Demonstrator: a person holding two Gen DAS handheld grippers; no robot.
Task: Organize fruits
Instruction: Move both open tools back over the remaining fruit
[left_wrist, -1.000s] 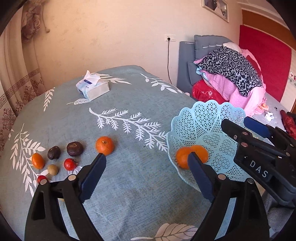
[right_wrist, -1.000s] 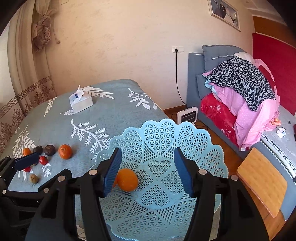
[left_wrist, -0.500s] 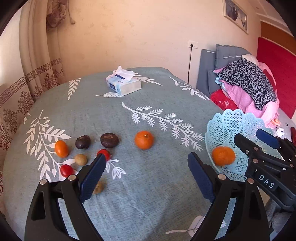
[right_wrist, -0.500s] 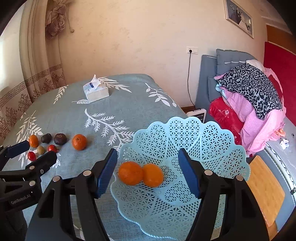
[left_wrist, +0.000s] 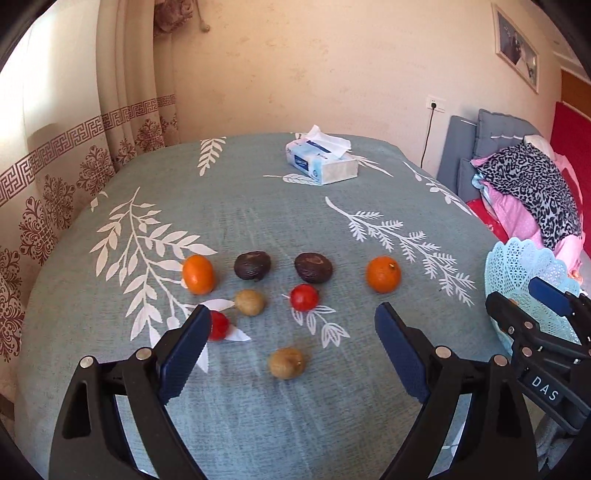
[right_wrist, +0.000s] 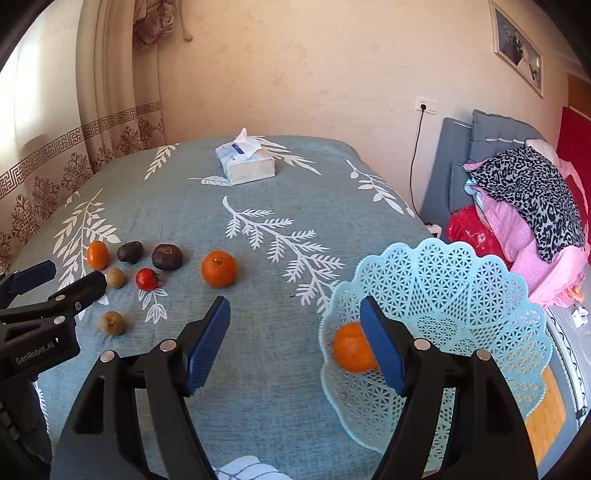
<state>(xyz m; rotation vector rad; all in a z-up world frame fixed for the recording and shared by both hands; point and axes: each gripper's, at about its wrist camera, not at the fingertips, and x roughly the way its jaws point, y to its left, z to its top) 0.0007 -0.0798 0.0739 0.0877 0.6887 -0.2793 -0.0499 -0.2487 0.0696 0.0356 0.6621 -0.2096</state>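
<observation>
Tissue box (left_wrist: 322, 163): on the far part of the teal leaf-print tablecloth (left_wrist: 258, 221), one tissue pulled up.
Curtain (left_wrist: 74, 155): beige, brown patterned band, left of table.
Framed picture (right_wrist: 519, 50): on the cream wall, upper right.
Wall socket (right_wrist: 425, 106): cord plugged in, hanging down.
Pile of bedding (right_wrist: 532, 206): leopard-print, pink and red, against grey cushions (right_wrist: 491, 133).
</observation>
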